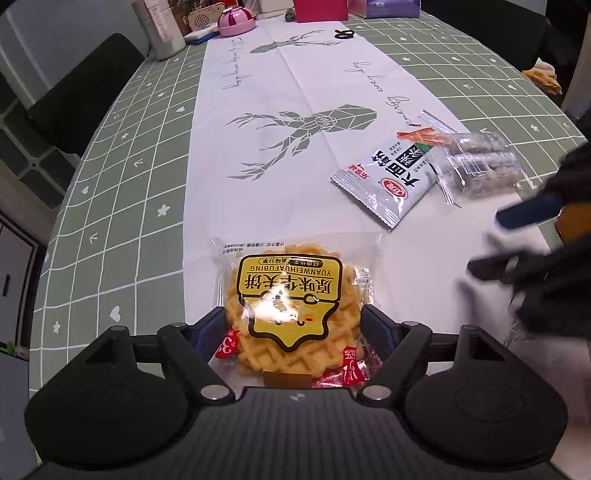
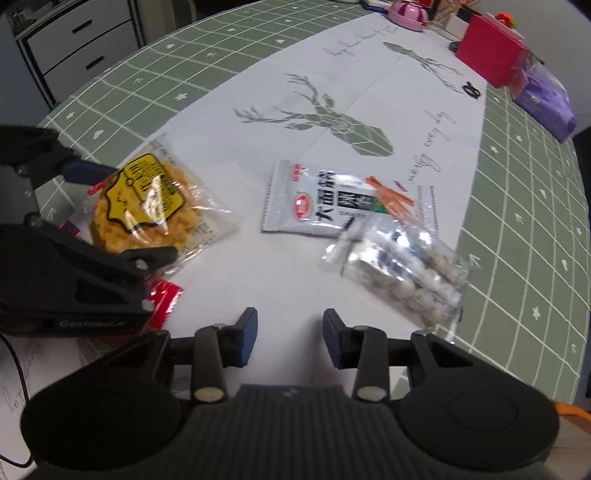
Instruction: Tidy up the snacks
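Observation:
A clear packet of yellow waffle biscuit lies on the white table runner between my left gripper's fingers, which are shut on its sides; the right wrist view shows the packet held the same way. A white noodle-snack packet lies to the right. A clear packet of small round sweets lies beside it, overlapping its edge. My right gripper is open and empty, hovering above bare runner short of the sweets. It appears blurred in the left wrist view.
The table has a green checked cloth with a white deer-print runner. A pink lidded bowl, a red box, a purple bag, a beige bottle and black scissors stand at the far end. A black chair is at left.

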`<state>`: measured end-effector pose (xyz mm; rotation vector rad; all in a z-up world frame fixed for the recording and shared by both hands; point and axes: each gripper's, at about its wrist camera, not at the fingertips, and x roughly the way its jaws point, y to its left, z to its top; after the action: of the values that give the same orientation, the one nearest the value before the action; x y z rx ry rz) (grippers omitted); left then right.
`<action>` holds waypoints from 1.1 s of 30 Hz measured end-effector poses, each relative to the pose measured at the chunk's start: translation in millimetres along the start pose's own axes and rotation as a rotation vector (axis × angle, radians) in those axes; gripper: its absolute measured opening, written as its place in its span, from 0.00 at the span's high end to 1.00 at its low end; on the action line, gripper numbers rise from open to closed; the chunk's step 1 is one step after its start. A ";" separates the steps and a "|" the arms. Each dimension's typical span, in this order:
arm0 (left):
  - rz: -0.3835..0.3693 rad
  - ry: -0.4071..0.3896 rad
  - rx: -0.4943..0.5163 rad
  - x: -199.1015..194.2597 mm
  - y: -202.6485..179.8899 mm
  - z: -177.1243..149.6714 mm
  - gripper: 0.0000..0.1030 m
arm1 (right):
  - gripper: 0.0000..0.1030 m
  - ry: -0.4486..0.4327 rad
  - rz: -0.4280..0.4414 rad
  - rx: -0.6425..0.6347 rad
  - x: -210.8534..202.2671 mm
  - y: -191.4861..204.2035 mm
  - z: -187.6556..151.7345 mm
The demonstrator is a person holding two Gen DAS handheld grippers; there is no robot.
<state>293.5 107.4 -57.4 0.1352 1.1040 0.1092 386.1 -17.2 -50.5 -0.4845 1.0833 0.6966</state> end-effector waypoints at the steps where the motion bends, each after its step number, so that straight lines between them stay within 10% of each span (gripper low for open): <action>1: -0.003 0.004 -0.006 0.4 0.9 0.6 0.13 | 0.52 -0.008 -0.017 0.011 -3.9 -5.5 2.4; 7: -0.029 0.042 -0.037 3.7 7.1 6.0 0.13 | 0.18 -0.015 -0.139 0.117 -8.7 -38.5 30.6; 18: -0.052 0.038 -0.002 7.4 10.0 8.6 0.13 | 0.13 -0.001 -0.163 0.248 28.4 -60.5 61.2; 25: -0.054 0.036 0.009 8.5 9.5 9.0 0.13 | 0.23 -0.054 -0.104 0.501 44.2 -91.6 74.0; 33: -0.058 0.035 0.023 7.8 9.1 7.6 0.13 | 0.52 -0.021 -0.059 0.478 49.8 -76.8 64.3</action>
<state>303.6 117.2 -59.4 0.1225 1.1437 0.0474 496.5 -14.0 -68.6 -0.0971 1.1660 0.3693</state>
